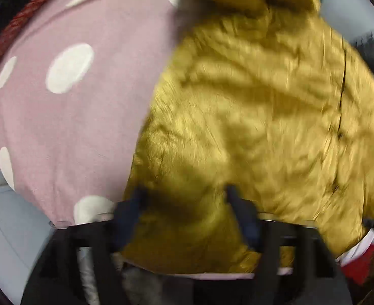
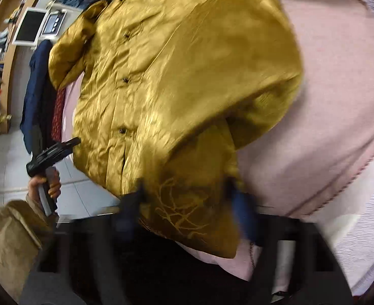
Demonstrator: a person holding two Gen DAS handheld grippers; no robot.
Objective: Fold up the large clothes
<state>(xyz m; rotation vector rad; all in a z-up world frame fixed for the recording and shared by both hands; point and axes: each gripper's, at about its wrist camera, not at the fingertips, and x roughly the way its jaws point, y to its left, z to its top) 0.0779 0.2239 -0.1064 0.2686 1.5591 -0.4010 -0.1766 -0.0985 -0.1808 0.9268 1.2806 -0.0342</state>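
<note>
Blue-tipped left tongs (image 1: 184,198) point down at the yellow jacket (image 1: 250,117), spread apart with the shiny cloth between them, not squeezing it. Right tongs (image 2: 184,195) sit at a folded sleeve (image 2: 194,203) with stitched branches; both views are blurry, so their grip I cannot tell. That jacket lies on a pink bedspread (image 1: 90,132) with white dots. One hand (image 2: 46,185) holds the other tool's handle.
</note>
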